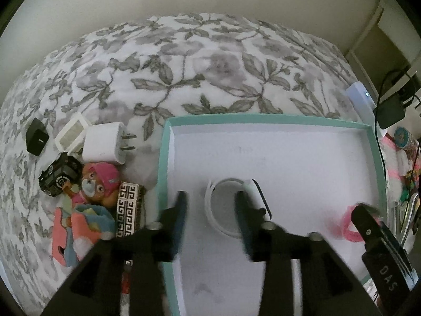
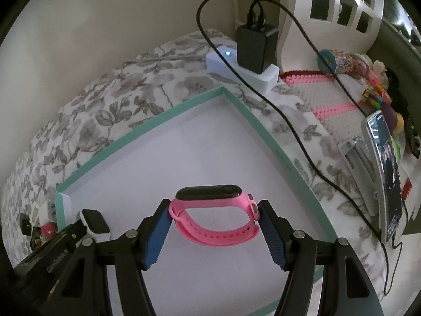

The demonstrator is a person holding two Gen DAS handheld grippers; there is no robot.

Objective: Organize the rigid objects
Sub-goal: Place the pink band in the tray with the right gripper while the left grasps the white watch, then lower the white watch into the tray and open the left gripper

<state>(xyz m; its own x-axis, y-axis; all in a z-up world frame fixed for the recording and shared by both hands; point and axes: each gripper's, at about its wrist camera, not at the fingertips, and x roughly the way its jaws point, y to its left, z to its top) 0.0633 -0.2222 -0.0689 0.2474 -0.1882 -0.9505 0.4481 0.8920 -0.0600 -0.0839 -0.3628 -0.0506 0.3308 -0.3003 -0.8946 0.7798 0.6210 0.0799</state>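
Light and springy, the pink band watch (image 2: 215, 216), standing on edge inside the teal-rimmed box (image 2: 163, 110) on the bed (image 2: 79, 121), its soft strap loop pinched at both ends by the right hand-held gripper (image 2: 214, 234); best held at the stiffer black body, since the silicone likely flexes and slips. Left hand-held gripper (image 1: 210, 210) spread wide around the white watch (image 1: 229, 208) lying in the same box, right finger touching its case, nothing clamped. Plenty of bare box floor ahead, low walls to clear, toys and chargers crowded just beside the left wall.
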